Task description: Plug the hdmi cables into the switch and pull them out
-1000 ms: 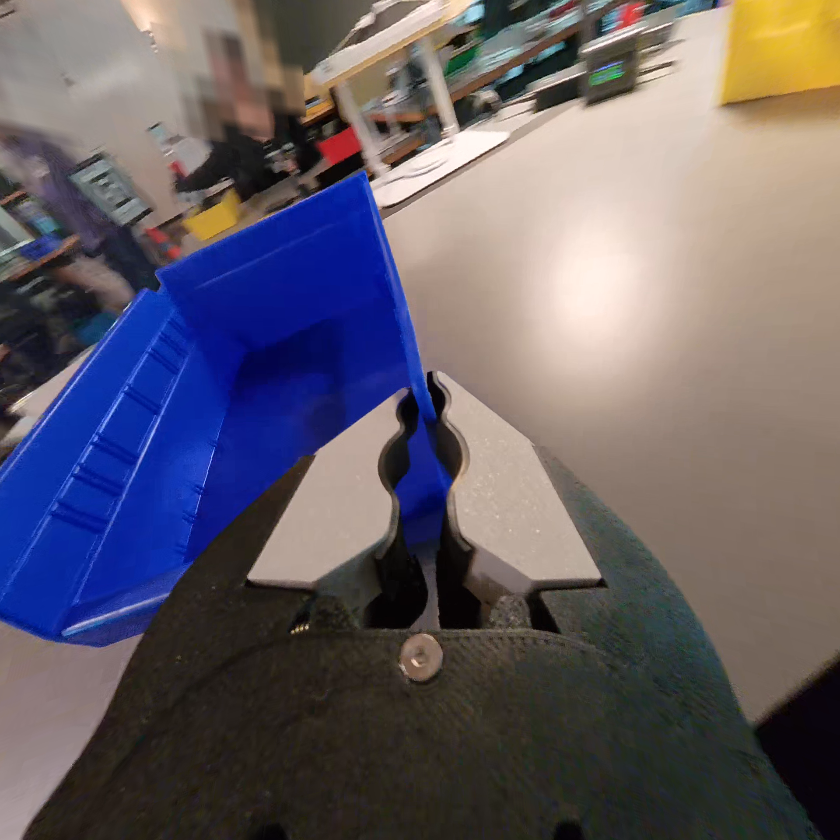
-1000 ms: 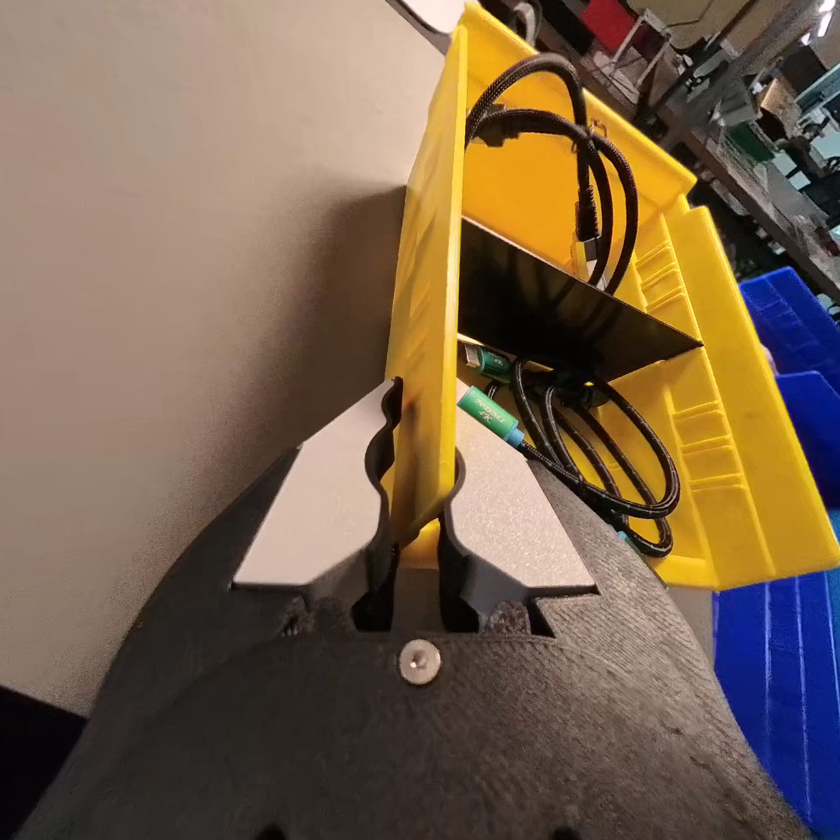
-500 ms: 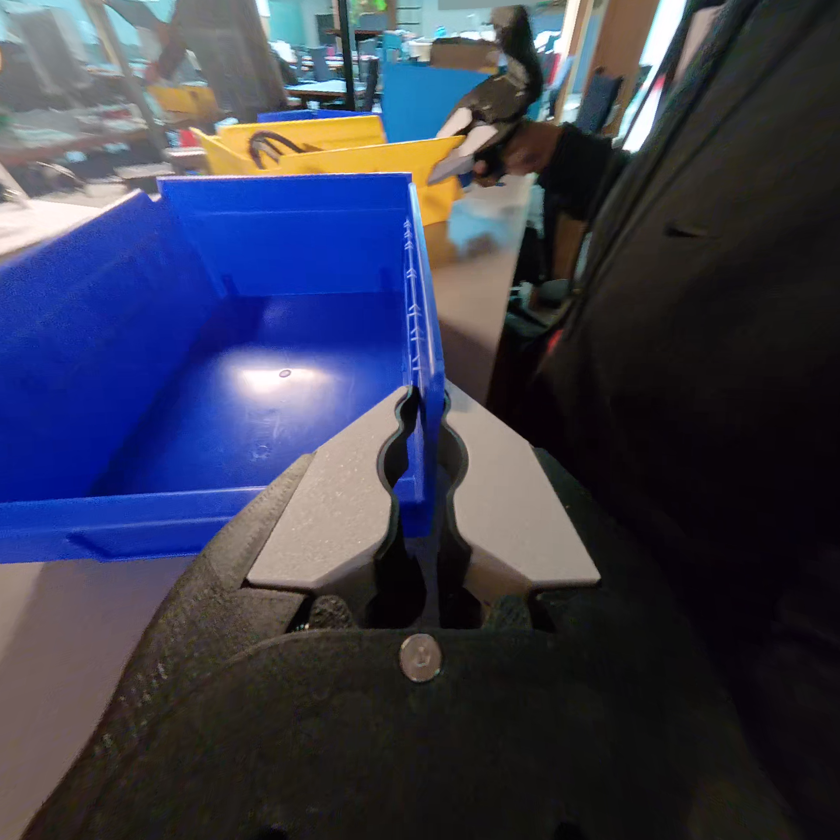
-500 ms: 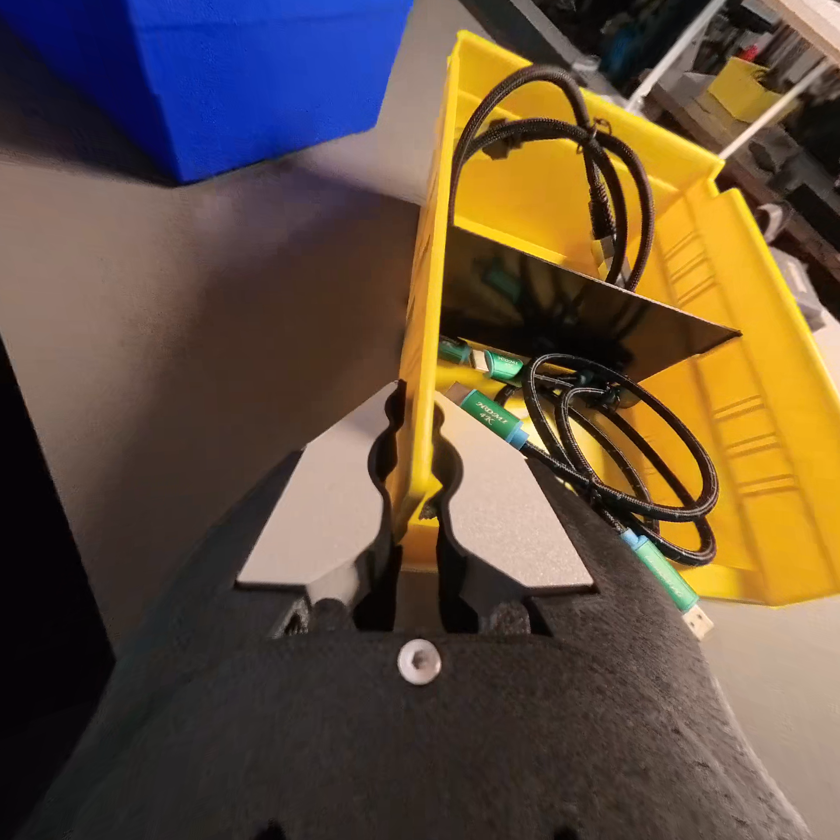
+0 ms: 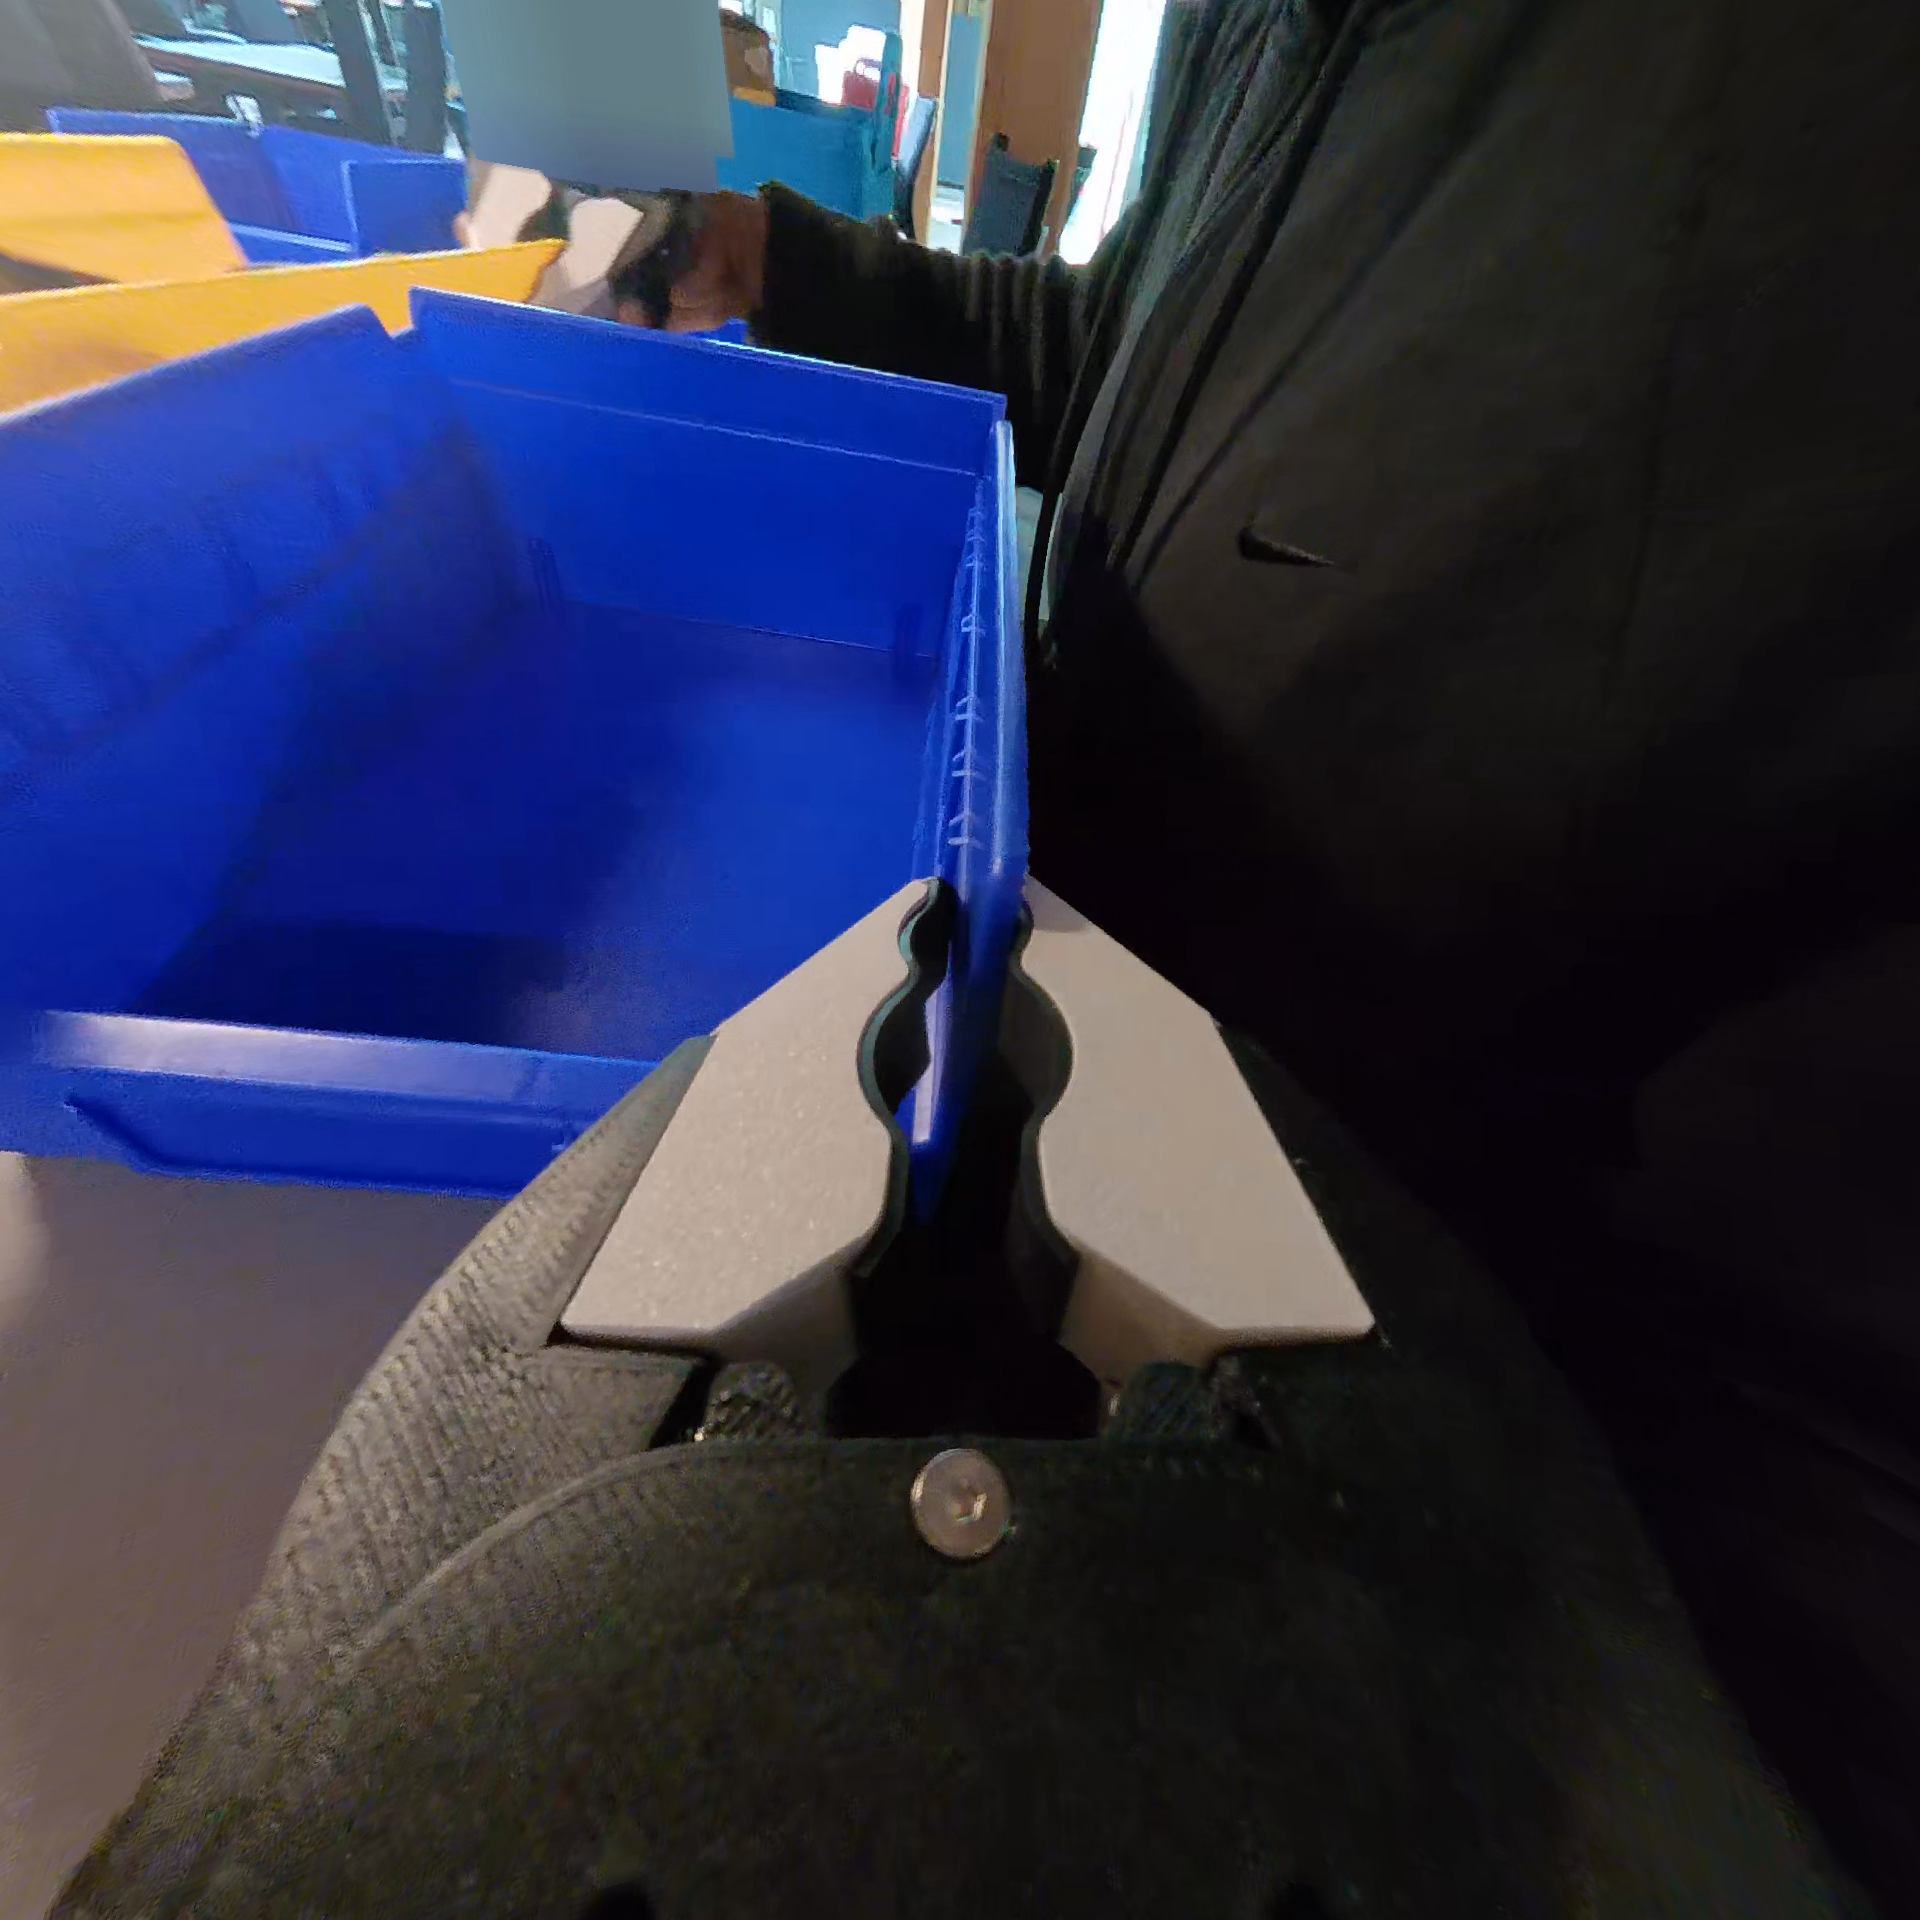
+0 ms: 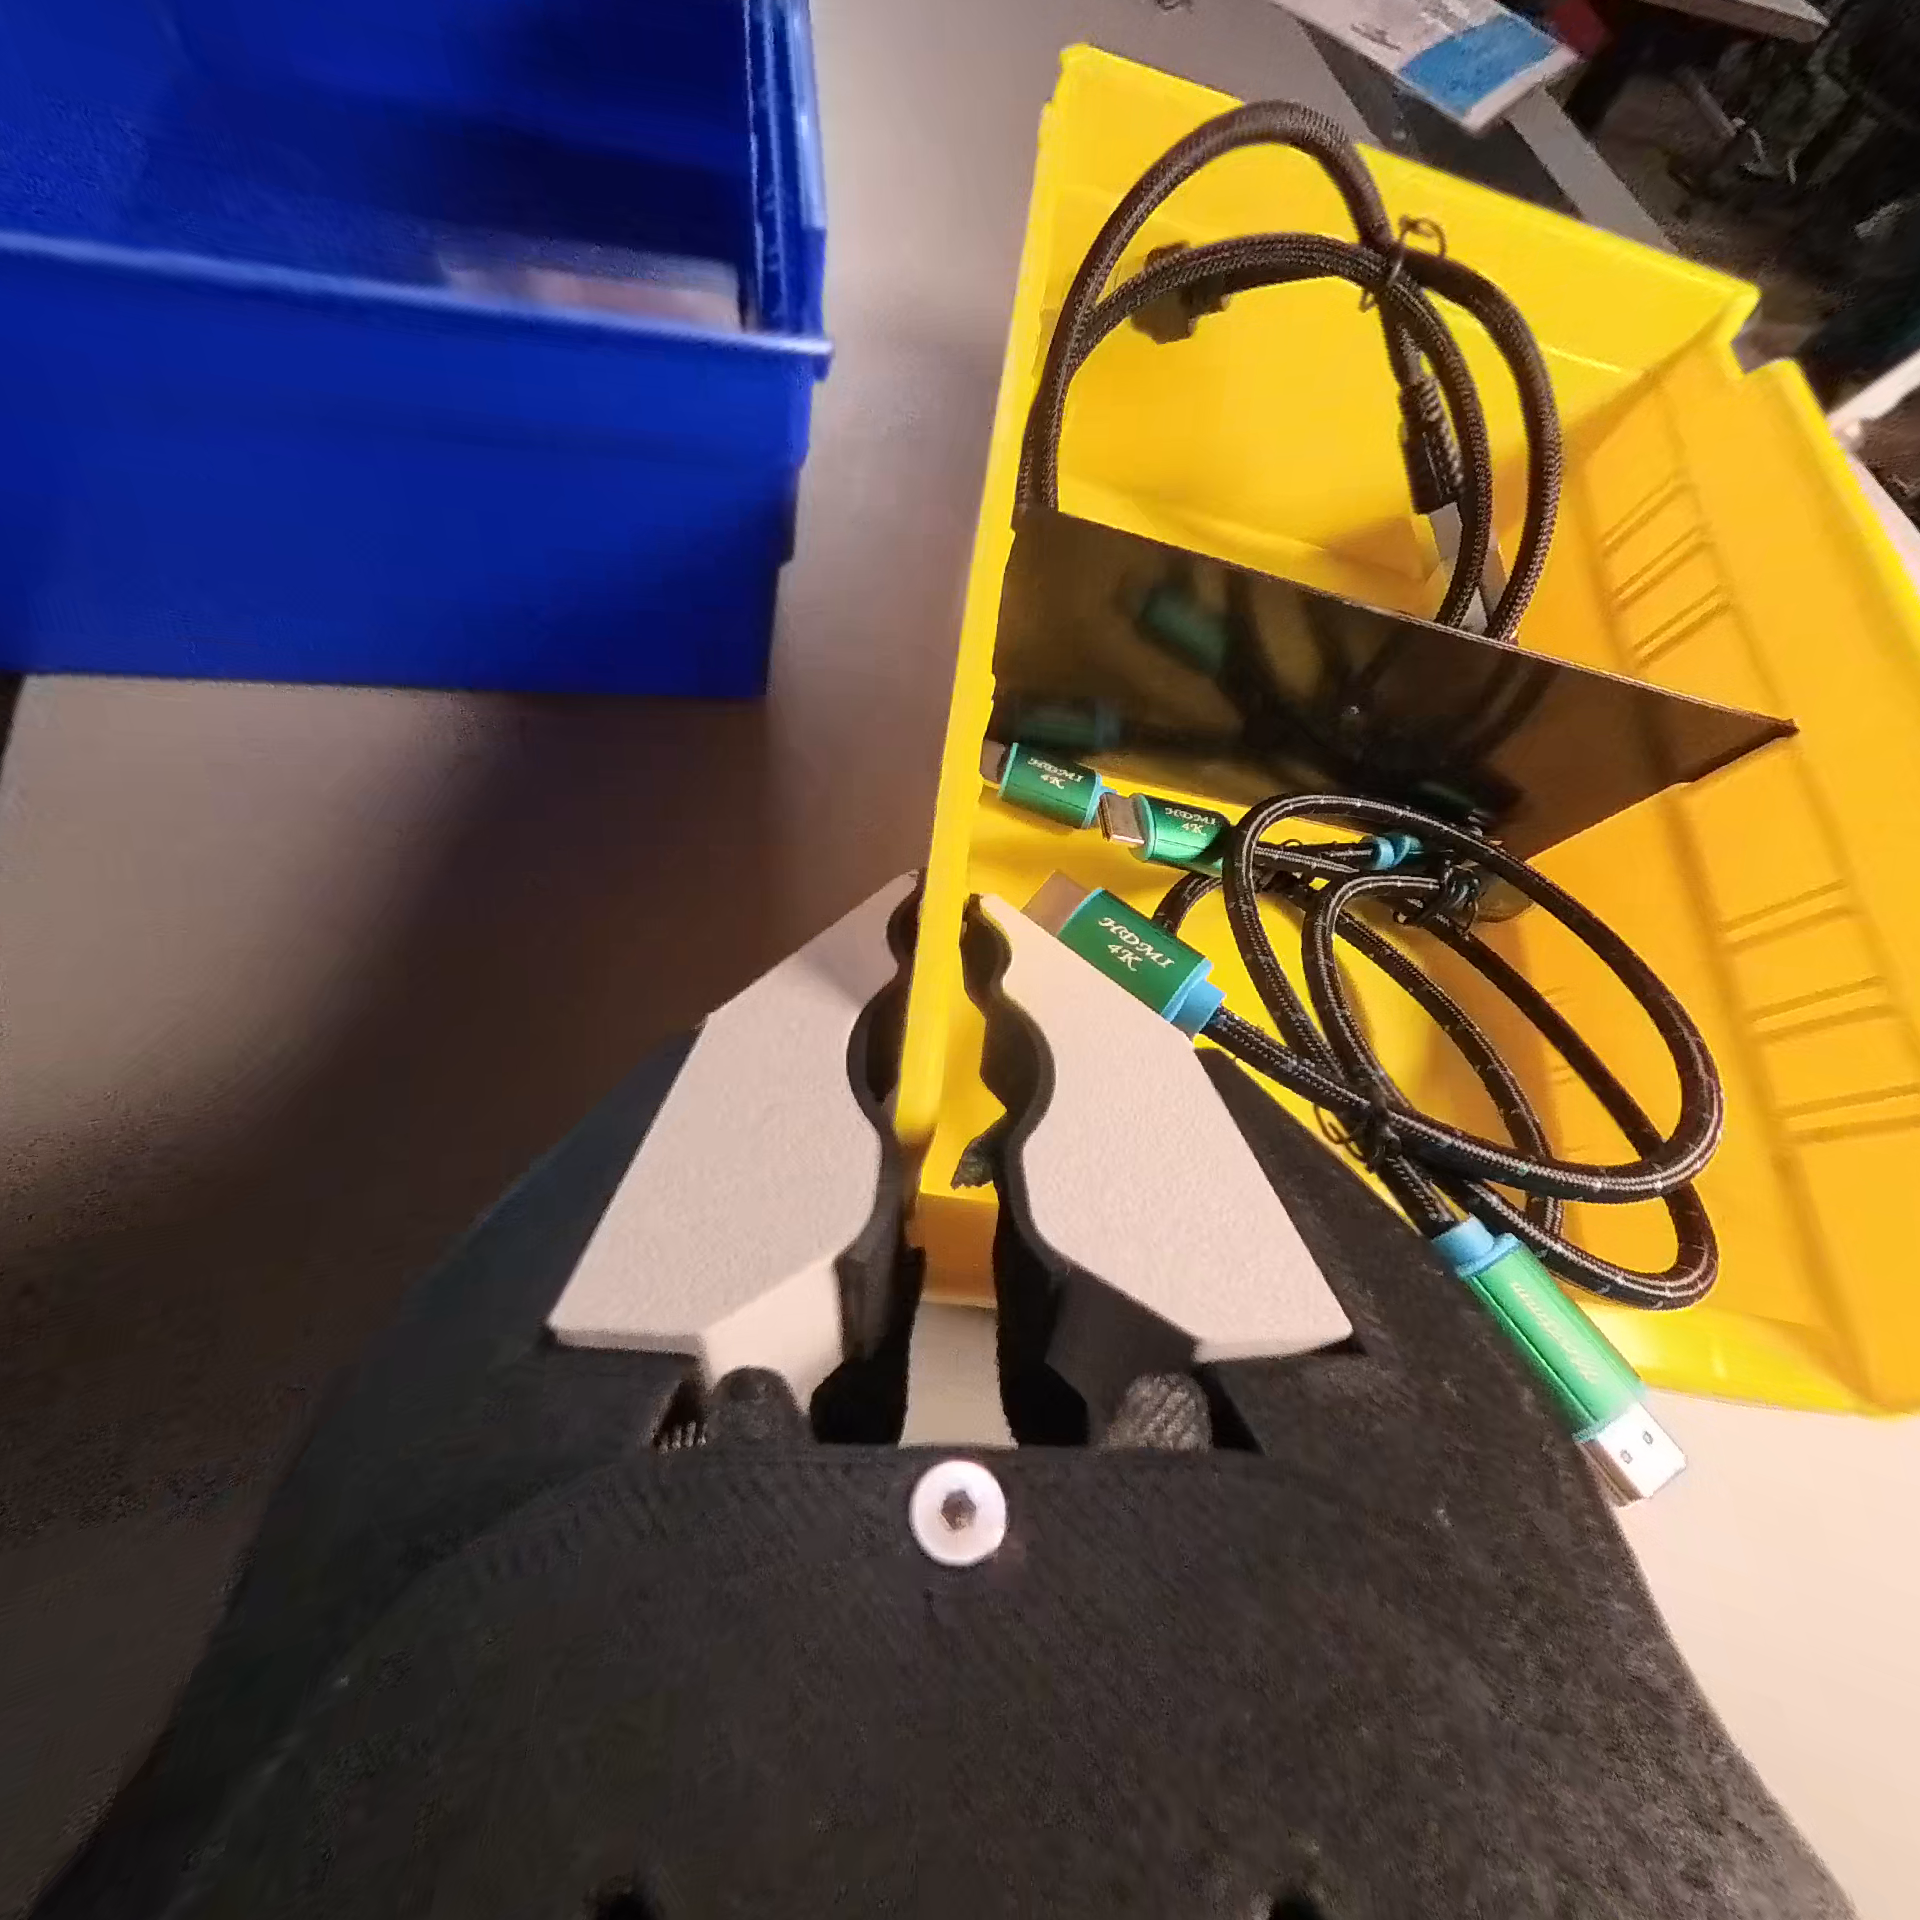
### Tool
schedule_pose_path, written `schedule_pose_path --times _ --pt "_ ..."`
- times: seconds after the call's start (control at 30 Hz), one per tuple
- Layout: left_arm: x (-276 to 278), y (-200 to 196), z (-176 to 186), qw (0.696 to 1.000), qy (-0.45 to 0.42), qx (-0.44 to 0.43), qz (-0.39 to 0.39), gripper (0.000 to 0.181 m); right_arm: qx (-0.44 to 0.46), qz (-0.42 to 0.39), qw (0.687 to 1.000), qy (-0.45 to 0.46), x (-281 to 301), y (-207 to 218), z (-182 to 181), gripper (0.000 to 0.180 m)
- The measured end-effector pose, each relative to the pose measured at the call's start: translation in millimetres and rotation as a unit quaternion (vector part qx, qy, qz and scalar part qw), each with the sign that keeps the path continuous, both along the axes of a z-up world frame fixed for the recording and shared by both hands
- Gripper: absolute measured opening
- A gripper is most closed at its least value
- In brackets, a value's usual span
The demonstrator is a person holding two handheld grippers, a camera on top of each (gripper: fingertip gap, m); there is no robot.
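Left wrist view showed the left gripper (image 5: 971, 914) pinching a blue bin (image 5: 468, 727) wall; right gripper (image 6: 940, 914) clamped the yellow bin (image 6: 1714, 935) holding light, floppy braided HDMI cables (image 6: 1455, 1039), probably best gripped by their rigid green plugs (image 6: 1132, 961).

The blue bin (image 5: 520, 727) runs off the left edge of the left wrist view, its far corner lost. The yellow bin (image 6: 1714, 883) is cut by the right edge of the right wrist view. A black divider (image 6: 1351, 717) hides the cable (image 6: 1299, 343) loops behind it. One green plug (image 6: 1548, 1351) pokes over the bin's front lip, half masked by the right gripper (image 6: 940, 914). The other gripper's far end sits under a mosaic patch, too blurred to read
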State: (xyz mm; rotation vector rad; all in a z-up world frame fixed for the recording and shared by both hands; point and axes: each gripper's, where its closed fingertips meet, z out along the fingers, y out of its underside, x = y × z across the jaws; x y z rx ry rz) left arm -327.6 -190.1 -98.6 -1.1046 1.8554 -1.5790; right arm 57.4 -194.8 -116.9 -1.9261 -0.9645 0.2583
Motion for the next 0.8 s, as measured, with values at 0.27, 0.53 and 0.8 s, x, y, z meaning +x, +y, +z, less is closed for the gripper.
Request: schedule_pose_path --times 0.27,0.53,0.8 --pt "42 -20 -2 0.999 0.007 0.006 -0.034 0.006 0.029 0.092 0.995 -0.010 -45 64 0 0.007" --pt "44 -22 24 1.000 -0.010 0.006 0.002 0.045 0.110 0.030 0.989 0.092 -22 83 54 0.031" --pt "112 140 83 0.936 0.000 -0.138 0.322 0.059 0.020 -0.121 0.975 0.187 -12 11 82 0.062"
